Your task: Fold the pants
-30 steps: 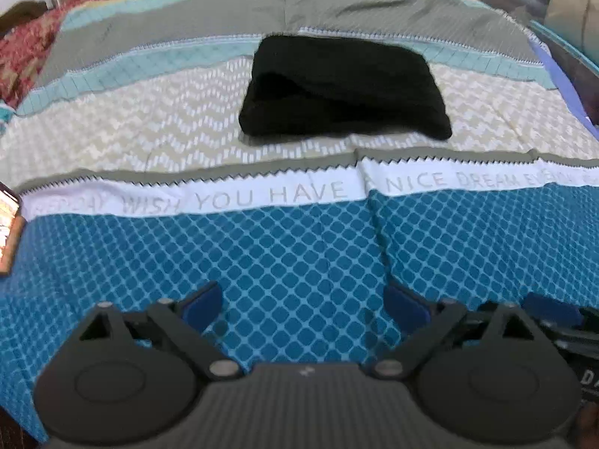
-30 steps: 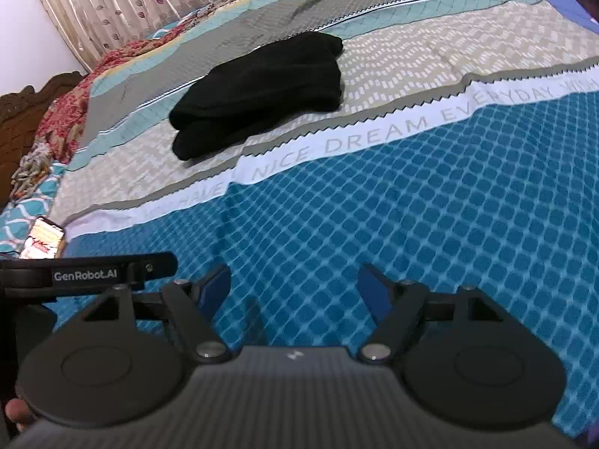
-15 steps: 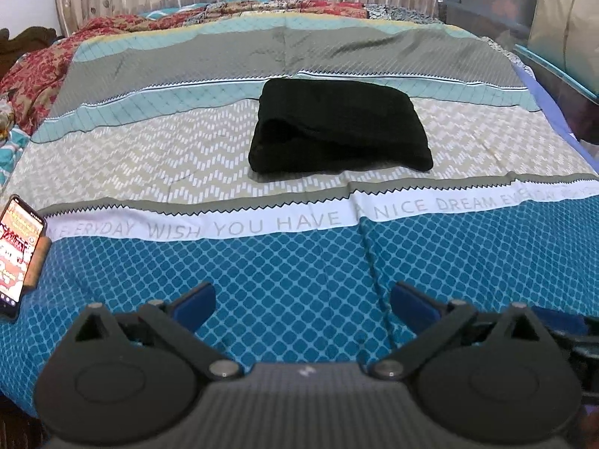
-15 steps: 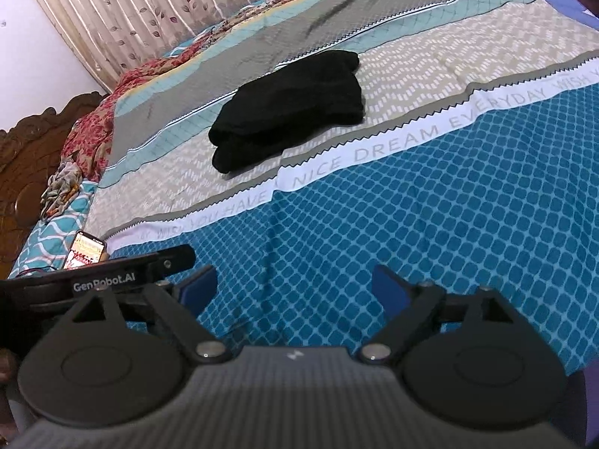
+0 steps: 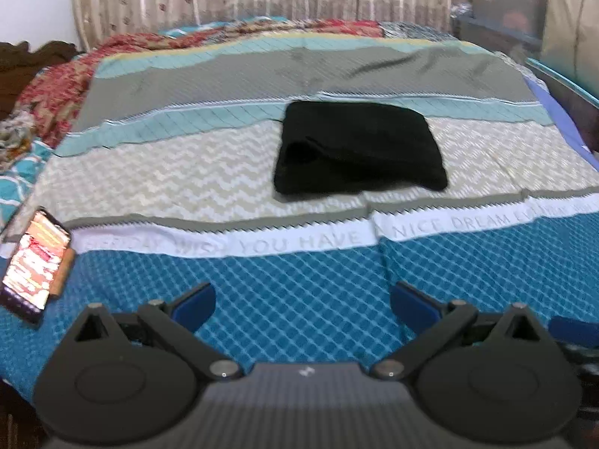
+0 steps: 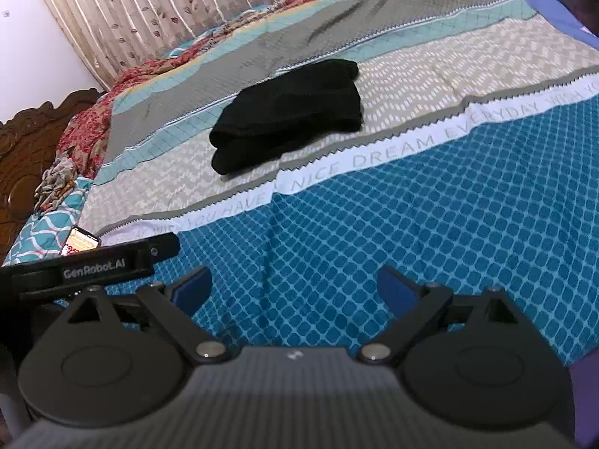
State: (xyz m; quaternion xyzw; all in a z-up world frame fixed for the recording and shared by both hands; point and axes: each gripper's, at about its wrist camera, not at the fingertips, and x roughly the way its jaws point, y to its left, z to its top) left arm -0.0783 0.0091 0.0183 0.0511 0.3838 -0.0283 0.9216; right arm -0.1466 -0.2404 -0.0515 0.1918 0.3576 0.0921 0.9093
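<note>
With black pants (image 5: 359, 147) folded on bedspread (image 5: 299, 299), well beyond you, left gripper (image 5: 302, 305) open, empty; right gripper (image 6: 295, 289) opening, empty. Folding looks finished; next: inspect.

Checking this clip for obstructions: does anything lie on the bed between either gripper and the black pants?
Nothing visible does. Only bare bedspread lies between the left gripper, the right gripper and the folded pants. The phone sits far off to the side.

Left gripper (image 5: 302, 305): jaws wide apart, nothing between them. Right gripper (image 6: 295, 288): jaws opening, empty. Both point obliquely downward.
</note>
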